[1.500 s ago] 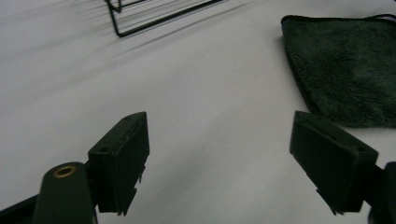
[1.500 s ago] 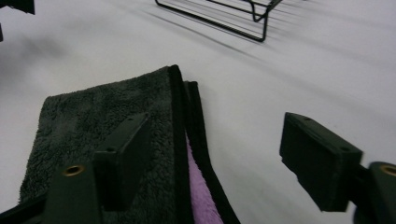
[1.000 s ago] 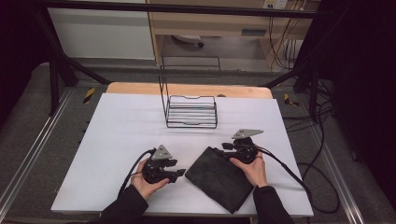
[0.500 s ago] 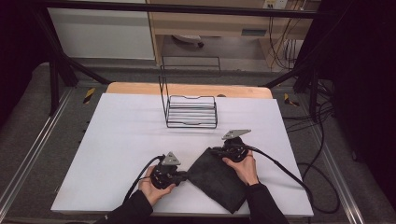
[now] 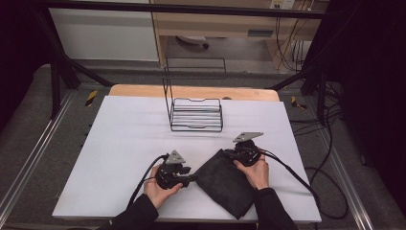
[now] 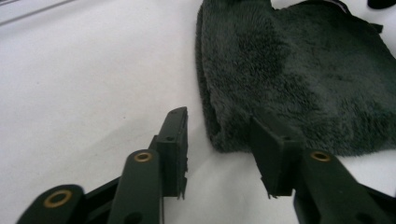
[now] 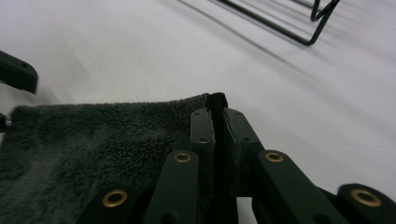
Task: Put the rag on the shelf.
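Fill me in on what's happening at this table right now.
A person is working a dark fleecy cloth lying on the white table, with a hand-held gripper in each hand. The right hand-held gripper is shut on the cloth's corner. The left hand-held gripper is open, its jaws low on the table either side of another corner, not yet closed on it. A black wire rack stands untouched farther back.

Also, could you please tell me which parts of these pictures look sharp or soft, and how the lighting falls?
High view: the white table is evenly lit, its surroundings dark. Left gripper view: the dark towel shows crisp pile, while the left hand-held gripper looks soft up close. Right gripper view: the wire rack is blurred, and the right hand-held gripper is sharper.
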`<move>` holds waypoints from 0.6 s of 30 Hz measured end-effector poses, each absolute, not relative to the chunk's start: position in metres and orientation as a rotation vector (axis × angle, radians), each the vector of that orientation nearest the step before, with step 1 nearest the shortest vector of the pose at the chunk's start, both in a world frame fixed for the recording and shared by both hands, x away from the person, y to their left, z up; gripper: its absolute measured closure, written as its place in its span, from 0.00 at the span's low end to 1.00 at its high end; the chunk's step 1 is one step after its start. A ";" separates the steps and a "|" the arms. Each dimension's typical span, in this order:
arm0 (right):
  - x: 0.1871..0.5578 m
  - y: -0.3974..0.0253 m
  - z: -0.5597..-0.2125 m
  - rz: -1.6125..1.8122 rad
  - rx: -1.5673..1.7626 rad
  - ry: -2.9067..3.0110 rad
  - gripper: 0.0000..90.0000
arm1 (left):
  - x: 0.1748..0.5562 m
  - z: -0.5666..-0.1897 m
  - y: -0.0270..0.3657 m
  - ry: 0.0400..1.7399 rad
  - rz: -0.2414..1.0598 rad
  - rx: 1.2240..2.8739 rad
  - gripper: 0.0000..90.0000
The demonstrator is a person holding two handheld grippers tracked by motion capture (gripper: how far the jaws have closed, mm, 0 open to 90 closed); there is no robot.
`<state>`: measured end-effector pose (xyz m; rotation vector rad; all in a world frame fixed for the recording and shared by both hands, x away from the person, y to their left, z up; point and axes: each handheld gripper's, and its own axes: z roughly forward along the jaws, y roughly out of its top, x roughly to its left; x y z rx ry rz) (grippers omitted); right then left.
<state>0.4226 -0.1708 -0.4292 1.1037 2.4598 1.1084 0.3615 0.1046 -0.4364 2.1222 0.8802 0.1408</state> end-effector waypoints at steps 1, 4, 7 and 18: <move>0.425 -0.169 -0.433 1.103 1.094 2.465 0.90 | 0.364 -0.438 0.104 0.891 0.133 2.117 0.63; 0.427 -0.168 -0.435 1.117 1.090 2.451 0.78 | 0.365 -0.440 0.104 0.897 0.120 2.123 0.64; 0.428 -0.169 -0.436 1.115 1.109 2.453 0.69 | 0.367 -0.443 0.103 0.916 0.086 2.125 0.68; 0.433 -0.164 -0.447 1.146 1.147 2.544 0.83 | 0.365 -0.447 0.097 0.925 0.023 2.166 0.91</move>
